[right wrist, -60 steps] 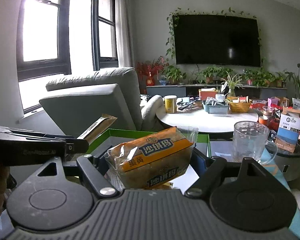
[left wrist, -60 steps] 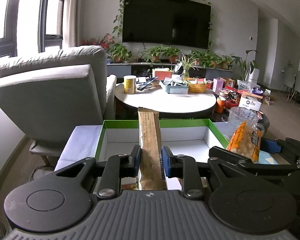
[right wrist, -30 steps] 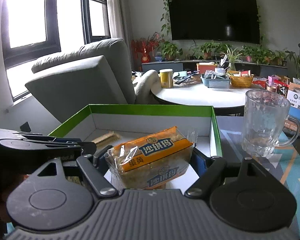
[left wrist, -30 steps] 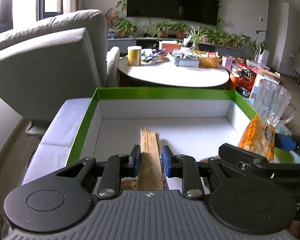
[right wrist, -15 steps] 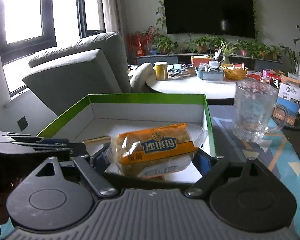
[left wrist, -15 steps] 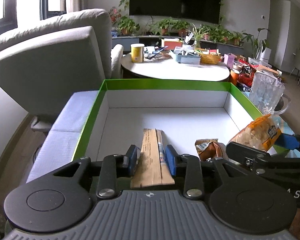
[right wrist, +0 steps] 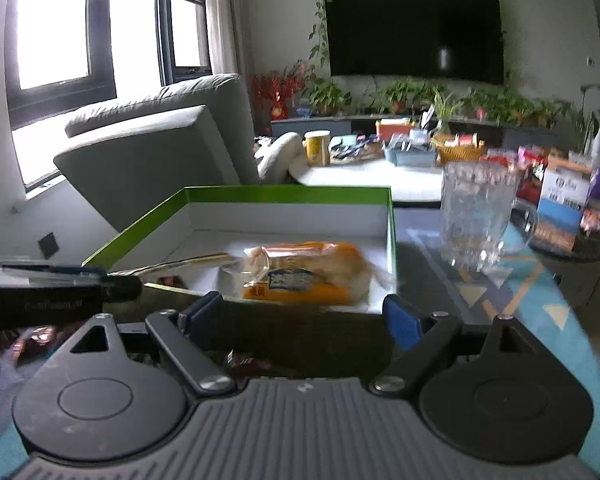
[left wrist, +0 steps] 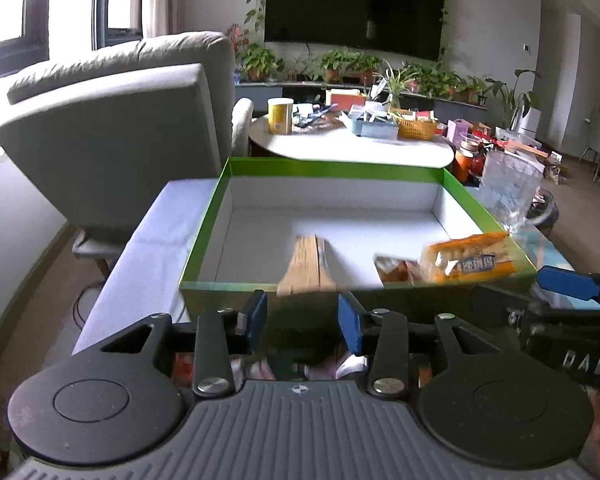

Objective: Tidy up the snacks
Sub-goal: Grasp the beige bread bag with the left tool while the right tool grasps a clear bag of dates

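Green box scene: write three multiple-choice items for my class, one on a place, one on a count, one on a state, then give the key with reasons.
1. Where does the orange pack lie?
A. in the green box
B. on the round table
C. on the armchair

2. How many snacks show inside the box?
A. one
B. three
C. six

3. What is between the left tongs?
A. the brown pack
B. the glass mug
C. nothing

Key: 1 A, it rests on the white floor by the right wall. 2 B, the brown pack, a small wrapped snack and the orange pack. 3 C, the opening tongs stand outside the box's near wall, gap bare.
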`<action>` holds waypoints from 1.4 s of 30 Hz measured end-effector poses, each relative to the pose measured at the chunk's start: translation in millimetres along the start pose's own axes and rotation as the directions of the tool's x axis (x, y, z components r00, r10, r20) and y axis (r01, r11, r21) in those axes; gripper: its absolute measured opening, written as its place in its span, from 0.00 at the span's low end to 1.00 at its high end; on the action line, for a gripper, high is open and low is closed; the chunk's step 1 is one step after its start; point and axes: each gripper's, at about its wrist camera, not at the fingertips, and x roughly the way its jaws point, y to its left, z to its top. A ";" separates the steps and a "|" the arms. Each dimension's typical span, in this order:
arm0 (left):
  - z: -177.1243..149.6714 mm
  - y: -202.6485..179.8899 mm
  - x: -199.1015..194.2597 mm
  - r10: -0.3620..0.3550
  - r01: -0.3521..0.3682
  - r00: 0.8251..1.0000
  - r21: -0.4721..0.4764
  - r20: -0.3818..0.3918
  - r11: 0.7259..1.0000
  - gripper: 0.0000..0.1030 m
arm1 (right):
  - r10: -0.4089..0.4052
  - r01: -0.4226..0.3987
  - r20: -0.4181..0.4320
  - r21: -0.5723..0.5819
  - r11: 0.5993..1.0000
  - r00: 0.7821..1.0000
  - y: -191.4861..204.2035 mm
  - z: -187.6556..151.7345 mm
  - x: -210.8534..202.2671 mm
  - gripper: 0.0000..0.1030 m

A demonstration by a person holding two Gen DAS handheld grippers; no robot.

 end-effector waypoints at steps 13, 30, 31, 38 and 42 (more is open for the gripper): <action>-43.0 22.1 -56.9 -0.006 0.006 1.000 -0.015 -0.025 1.000 0.38 | -0.040 0.040 -0.009 0.019 0.999 0.999 -4.3 -17.3 -34.3 0.54; -71.3 1.0 -37.9 -0.006 -0.004 0.984 -0.052 -0.176 0.999 0.49 | -0.040 0.039 -0.060 -0.004 0.999 0.997 -3.5 -56.9 -75.0 0.54; -71.6 0.4 -35.0 0.002 -0.012 0.983 -0.054 -0.183 0.998 0.49 | -0.042 0.041 -0.069 -0.010 0.999 0.997 -2.8 -60.2 -75.5 0.54; -71.5 -3.9 -28.6 0.019 -0.032 0.982 -0.061 -0.190 0.998 0.51 | -0.039 0.040 -0.136 0.006 0.999 0.990 -1.6 -75.4 -67.0 0.54; -72.9 0.2 -29.5 -0.003 -0.012 0.985 -0.086 -0.173 0.996 0.43 | -0.025 0.023 -0.144 -0.014 1.000 0.989 5.6 -78.5 -64.0 0.54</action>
